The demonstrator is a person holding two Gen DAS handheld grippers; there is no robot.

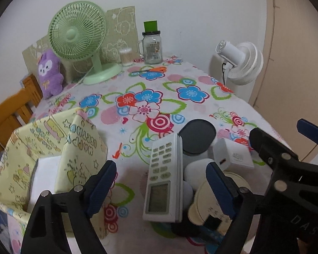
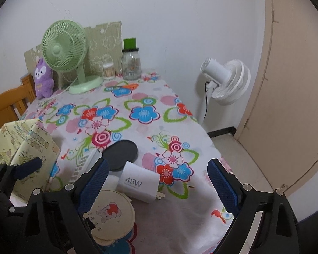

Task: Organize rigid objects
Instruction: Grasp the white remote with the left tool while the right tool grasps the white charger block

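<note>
I am holding my left gripper (image 1: 161,188) open around the remote control (image 1: 162,177) on the tablecloth (image 1: 193,105); my right gripper (image 2: 159,182) is gaping above the charger (image 2: 140,182).

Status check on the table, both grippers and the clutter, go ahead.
Left gripper and right gripper open, empty. White remote control between left fingers, untouched. White 45W charger block, black round disc crowd it; yellow fabric bin at left.
</note>
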